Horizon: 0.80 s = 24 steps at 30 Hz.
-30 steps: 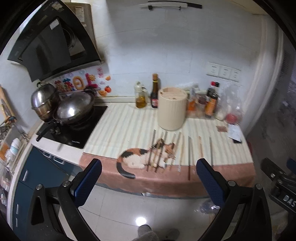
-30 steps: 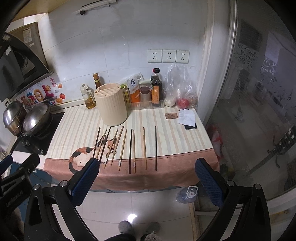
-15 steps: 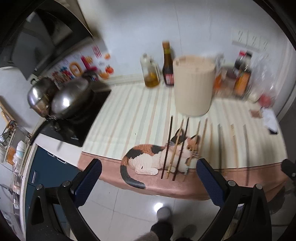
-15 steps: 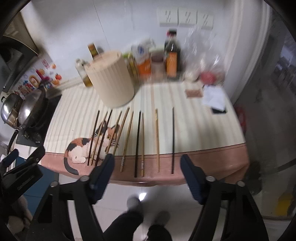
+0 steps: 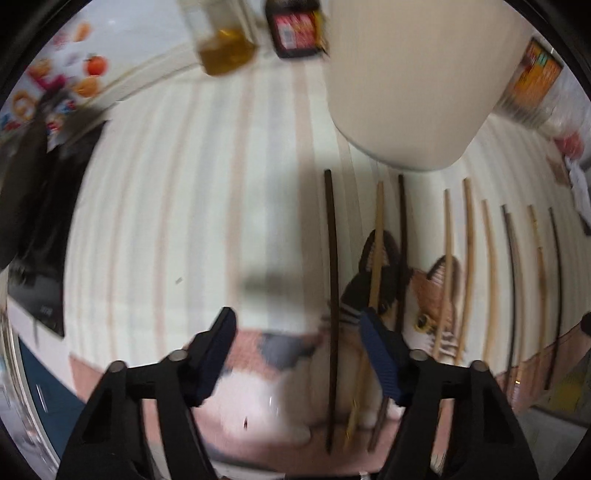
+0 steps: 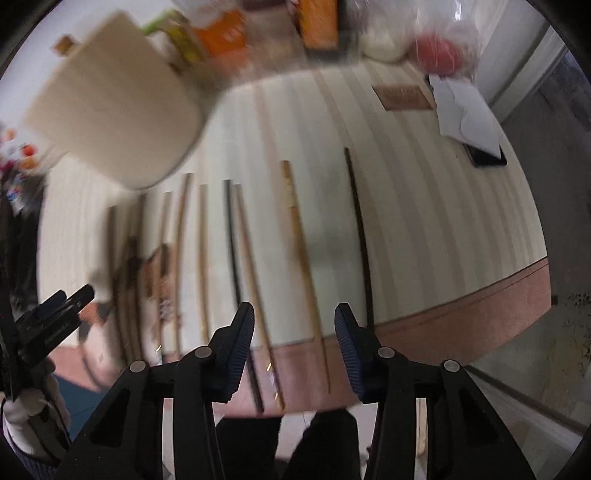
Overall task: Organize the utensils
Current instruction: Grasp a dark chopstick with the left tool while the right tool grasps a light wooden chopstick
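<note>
Several chopsticks, dark and light wood, lie side by side on the striped counter mat [image 5: 184, 184]. A cream utensil holder [image 5: 406, 81] stands behind them, also in the right wrist view [image 6: 110, 110]. My left gripper [image 5: 297, 326] is open and empty, low over the mat, with the leftmost dark chopstick [image 5: 332, 277] just inside its right finger. My right gripper [image 6: 293, 319] is open and empty, with a light wooden chopstick [image 6: 301, 243] between its fingers and a dark chopstick [image 6: 360, 229] by its right finger.
An oil bottle [image 5: 221, 44] and sauce bottle [image 5: 295, 29] stand at the back. The black hob [image 5: 33, 221] is at the left. A paper on a phone [image 6: 469, 110], a bagged red item [image 6: 439, 55] and packets [image 6: 221, 37] are at the back right. The counter's front edge is close below the grippers.
Both grippers have moved forward and down, close over the chopsticks. Both gaps have narrowed but stay open. The left gripper now shows at the left of the right wrist view.
</note>
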Tool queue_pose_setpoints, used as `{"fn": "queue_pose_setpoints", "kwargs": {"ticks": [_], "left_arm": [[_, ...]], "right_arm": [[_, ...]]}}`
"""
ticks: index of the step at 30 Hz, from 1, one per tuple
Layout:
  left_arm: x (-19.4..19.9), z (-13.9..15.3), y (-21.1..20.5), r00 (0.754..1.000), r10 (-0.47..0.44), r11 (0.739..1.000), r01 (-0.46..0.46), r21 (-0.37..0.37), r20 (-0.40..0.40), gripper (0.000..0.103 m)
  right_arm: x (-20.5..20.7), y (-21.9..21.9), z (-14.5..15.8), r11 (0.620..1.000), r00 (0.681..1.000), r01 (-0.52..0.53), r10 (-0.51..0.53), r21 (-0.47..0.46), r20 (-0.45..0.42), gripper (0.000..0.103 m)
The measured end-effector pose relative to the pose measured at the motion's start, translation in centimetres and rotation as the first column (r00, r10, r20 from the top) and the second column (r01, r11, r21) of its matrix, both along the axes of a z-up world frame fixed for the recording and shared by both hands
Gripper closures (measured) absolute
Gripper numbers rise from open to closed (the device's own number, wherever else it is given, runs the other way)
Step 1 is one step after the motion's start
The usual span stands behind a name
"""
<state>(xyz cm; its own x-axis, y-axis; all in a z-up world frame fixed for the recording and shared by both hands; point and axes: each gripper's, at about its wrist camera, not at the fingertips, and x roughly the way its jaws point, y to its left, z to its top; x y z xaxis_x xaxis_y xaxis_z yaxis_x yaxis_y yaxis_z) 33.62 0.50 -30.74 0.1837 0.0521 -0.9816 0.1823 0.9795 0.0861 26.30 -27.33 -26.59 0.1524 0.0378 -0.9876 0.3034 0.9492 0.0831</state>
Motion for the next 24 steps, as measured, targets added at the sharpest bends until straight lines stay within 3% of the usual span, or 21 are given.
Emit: {"fn": "queue_pose_setpoints", "kwargs": {"ticks": [2,7,11,12,17,24], "left_arm": [[0.8,-1.4,-0.2,0.999,-0.029,1.000,0.030,0.007,-0.030,0.053],[1.3,-2.7,-0.4,0.997,-0.052,0.999,0.052,0.000,-0.054,0.054],[1.4,-2.7,-0.9,0.997,-0.070,0.998,0.069,-0.011,-0.033,0.066],[1.3,-2.7,-1.0,0.997,-0.070,0.997,0.070,-0.019,-0.030,0.068],[0.8,-2.2,-1.0,0.997,-0.063,0.997,0.061,-0.047,-0.034,0.098],[1.2,-1.9,2.6,0.999,0.018,1.000,-0.018,-0.001,-0.045,0.099]], "right_arm": [[1.4,-0.1,-1.4,1.000,1.000,0.006,-0.006,-0.010,-0.028,0.056],[4.5,0.2,-4.5,0.998,0.994,-0.023,0.016,-0.061,-0.109,0.056],[5.9,0.4,-6.1,0.997,0.989,-0.039,0.029,-0.065,-0.143,0.057],[6.2,0.5,-6.5,0.997,0.987,-0.045,0.034,-0.067,-0.155,0.059],[7.2,0.8,-6.8,0.996,0.986,-0.061,0.051,-0.059,-0.161,0.072],[8.2,2.8,-6.7,0.993,0.982,-0.109,0.100,-0.049,-0.160,0.095]]}}
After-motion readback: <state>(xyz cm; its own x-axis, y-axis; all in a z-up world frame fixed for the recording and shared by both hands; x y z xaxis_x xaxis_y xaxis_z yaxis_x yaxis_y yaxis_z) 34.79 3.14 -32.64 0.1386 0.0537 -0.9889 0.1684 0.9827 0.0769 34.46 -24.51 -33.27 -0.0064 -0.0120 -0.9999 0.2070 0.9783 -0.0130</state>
